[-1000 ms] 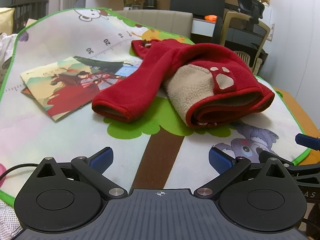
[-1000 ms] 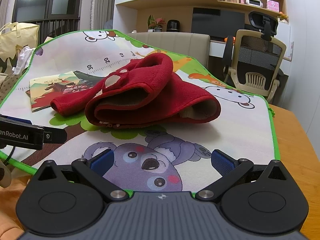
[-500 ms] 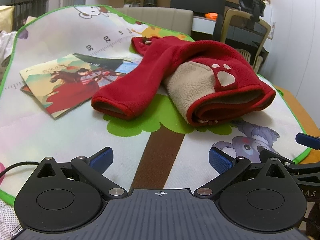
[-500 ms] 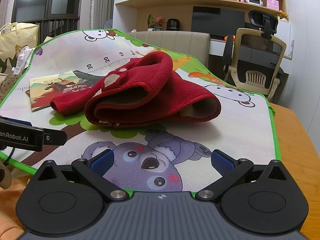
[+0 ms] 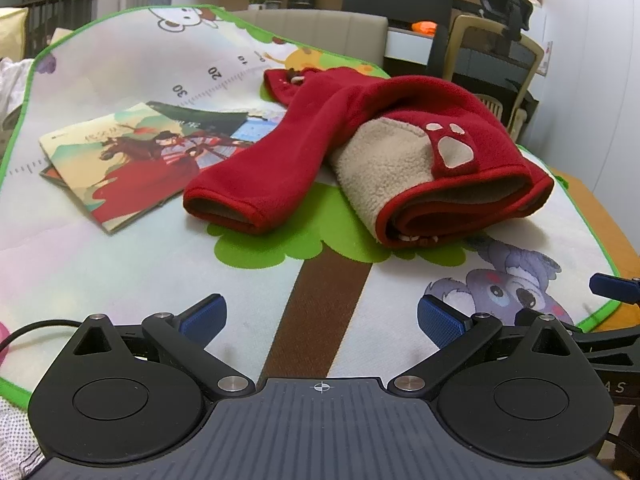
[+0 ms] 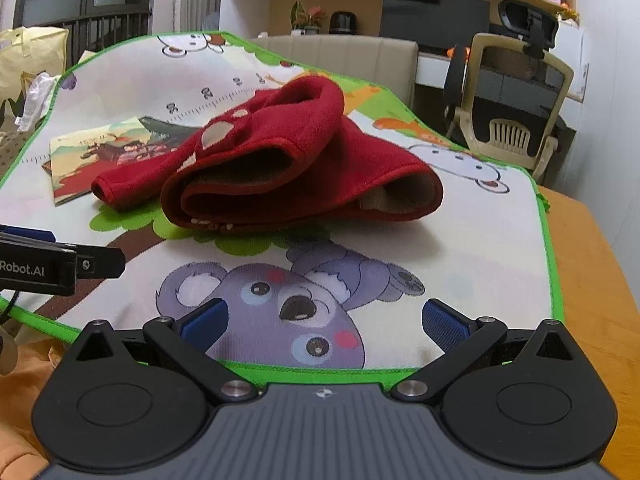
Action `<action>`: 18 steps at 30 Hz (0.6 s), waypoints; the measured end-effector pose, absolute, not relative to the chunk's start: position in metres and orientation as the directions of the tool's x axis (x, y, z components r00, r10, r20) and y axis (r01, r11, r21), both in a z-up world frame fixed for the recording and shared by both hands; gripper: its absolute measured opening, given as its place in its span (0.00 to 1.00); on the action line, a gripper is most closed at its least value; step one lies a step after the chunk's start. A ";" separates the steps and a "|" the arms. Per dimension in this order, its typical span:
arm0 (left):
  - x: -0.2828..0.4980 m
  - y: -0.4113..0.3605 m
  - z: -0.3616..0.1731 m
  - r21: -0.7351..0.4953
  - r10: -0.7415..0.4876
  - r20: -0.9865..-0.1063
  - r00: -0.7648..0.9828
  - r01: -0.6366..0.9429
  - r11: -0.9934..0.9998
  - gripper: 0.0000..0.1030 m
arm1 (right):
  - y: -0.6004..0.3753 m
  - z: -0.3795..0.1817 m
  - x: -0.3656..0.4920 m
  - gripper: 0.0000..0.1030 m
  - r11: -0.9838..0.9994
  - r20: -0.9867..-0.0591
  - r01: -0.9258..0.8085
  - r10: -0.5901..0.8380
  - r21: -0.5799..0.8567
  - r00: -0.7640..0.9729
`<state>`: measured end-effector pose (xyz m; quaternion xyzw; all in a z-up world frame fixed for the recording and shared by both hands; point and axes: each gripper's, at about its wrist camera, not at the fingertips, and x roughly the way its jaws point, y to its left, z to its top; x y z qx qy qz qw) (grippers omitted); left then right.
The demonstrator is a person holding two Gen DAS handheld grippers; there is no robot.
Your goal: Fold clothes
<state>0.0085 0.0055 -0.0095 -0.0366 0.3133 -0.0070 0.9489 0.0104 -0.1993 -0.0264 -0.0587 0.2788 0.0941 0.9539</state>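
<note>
The red fleece garment with cream lining and paw-print patch [image 5: 384, 152] lies bundled near the middle of the printed play mat with green border [image 5: 120, 264], toward its far right edge. The body is doubled over loosely, lining showing, and one sleeve [image 5: 264, 172] trails left, its cuff just beside the illustrated picture book [image 5: 132, 160]. The fold looks only roughed in: that sleeve is not yet tucked and the edges are uneven, so squaring up remains. The left gripper [image 5: 320, 316] and right gripper [image 6: 324, 318] hang at the mat's near edge, well apart from the garment, both with jaws released and holding nothing.
</note>
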 end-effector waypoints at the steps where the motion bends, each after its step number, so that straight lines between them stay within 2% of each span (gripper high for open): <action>1: 0.009 0.006 -0.010 -0.075 -0.037 -0.595 0.803 -0.010 0.997 1.00 | -0.199 -0.027 0.011 1.00 0.975 -0.549 -0.214 0.147 -0.061 0.823; 18: 0.013 0.006 -0.013 -0.061 -0.031 -0.635 0.772 -0.011 0.998 1.00 | -0.189 -0.021 0.014 1.00 0.965 -0.563 -0.233 0.126 -0.121 0.816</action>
